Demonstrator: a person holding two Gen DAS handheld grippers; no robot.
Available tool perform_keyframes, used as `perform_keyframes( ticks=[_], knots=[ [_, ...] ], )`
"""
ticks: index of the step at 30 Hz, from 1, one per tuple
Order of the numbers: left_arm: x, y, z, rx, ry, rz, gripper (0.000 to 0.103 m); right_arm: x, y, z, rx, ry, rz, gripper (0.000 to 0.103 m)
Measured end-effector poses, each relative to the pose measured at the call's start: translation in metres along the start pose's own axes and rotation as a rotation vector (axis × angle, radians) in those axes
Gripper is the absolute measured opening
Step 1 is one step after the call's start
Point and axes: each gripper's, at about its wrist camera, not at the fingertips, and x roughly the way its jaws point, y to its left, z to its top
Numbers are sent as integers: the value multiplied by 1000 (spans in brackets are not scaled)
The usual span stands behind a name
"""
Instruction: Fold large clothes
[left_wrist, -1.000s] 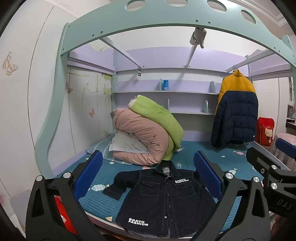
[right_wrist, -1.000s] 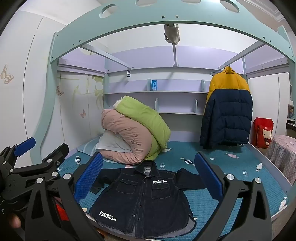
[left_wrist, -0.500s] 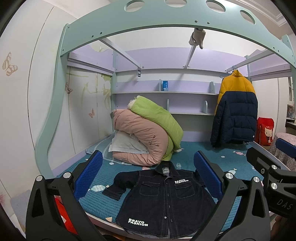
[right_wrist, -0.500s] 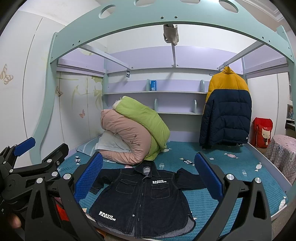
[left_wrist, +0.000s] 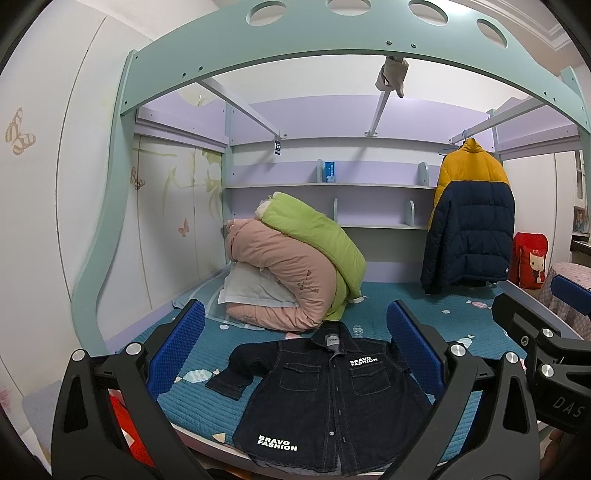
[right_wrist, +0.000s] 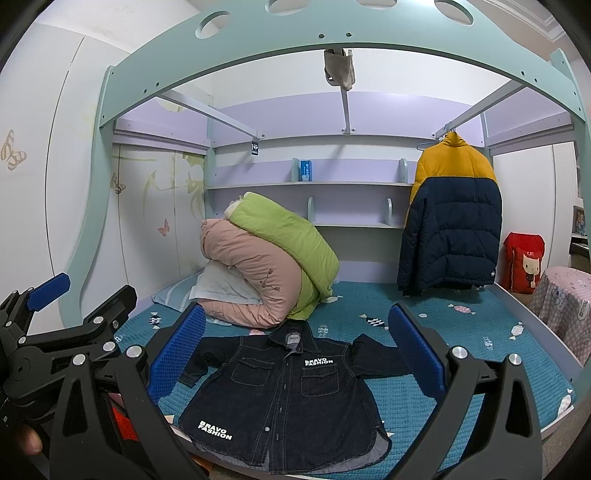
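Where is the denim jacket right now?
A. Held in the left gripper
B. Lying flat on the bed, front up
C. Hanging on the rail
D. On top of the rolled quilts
B: the denim jacket is spread on the bed, buttons and chest pockets facing up, in front of the quilts, with both the left gripper and right gripper open and empty.

A dark denim button-front jacket lay spread flat at the near edge of the teal quilted mattress, collar toward the back wall. Behind it and to the left sat a rolled pink duvet, with a folded green duvet leaning on top and a pale grey pillow tucked under its left side. Back right, a yellow-and-navy puffer coat hung from a rail above the mattress. A red cartoon-printed bag stood right of the coat.
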Motion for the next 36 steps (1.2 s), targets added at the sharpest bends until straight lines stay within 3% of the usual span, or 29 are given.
perform_keyframes(
  ticks=[36],
  knots=[
    [-6,-6,5,3,-4,-1,99,-5,-1,3,3,-6,2,96]
  ],
)
